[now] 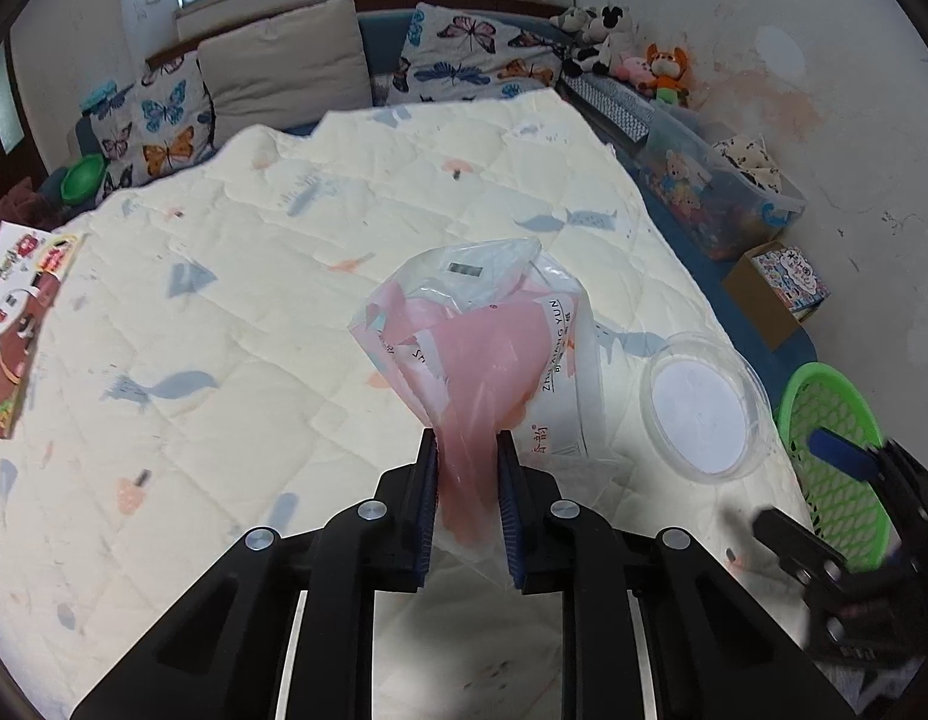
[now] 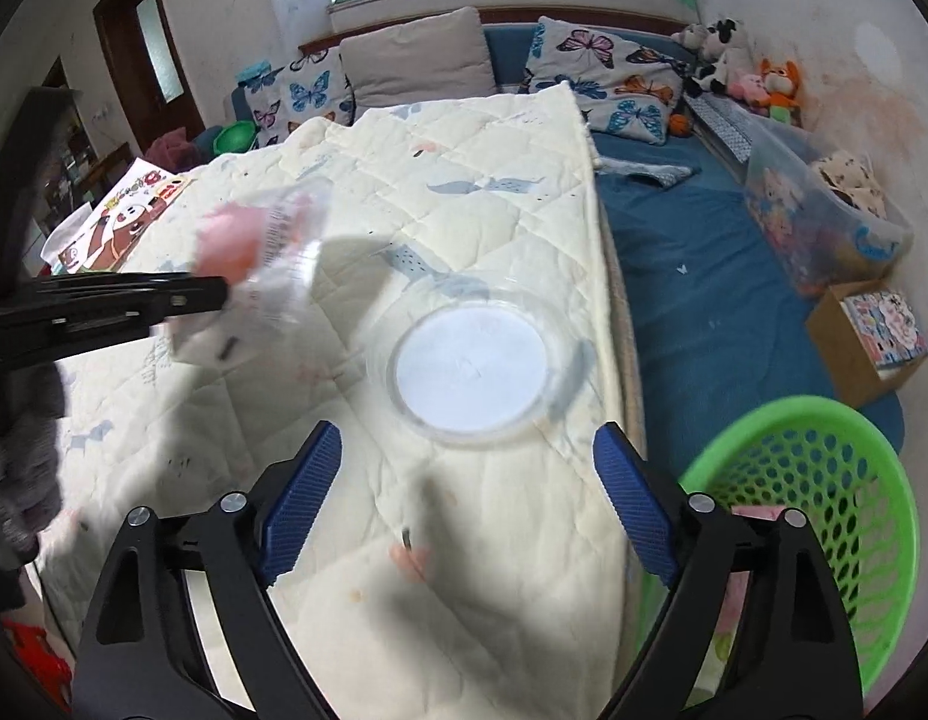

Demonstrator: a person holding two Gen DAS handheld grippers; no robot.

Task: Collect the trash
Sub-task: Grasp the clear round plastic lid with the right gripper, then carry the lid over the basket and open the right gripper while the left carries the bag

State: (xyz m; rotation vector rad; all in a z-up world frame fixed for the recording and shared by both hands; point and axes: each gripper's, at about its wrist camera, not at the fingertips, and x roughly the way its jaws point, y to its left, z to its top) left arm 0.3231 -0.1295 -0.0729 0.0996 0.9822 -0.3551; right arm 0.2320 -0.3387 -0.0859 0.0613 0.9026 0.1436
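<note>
**Wrapper pinched, lid waiting**

My left gripper [image 1: 466, 483] is clamped tight on the pink-and-clear plastic wrapper [image 1: 476, 330] — the blue pads squeeze its lower end into a narrow neck, and the rest fans upward above the quilt [image 1: 254, 300]. My right gripper [image 2: 467, 504] stands wide apart with nothing between its blue pads; it hangs over the near part of the quilt. Just beyond its fingertips lies the clear round plastic lid [image 2: 473, 375], flat on the quilt close to the quilt's right edge. To the right of the lid, off the quilt's edge, sits the green mesh basket [image 2: 836, 498] with something pale pink inside. On the quilt's far left edge lies a colourful printed box [image 1: 17, 324]. Farther back, butterfly pillows [image 1: 458, 57] lean below the window, and plush toys [image 1: 620, 42] crowd the right corner.
</note>
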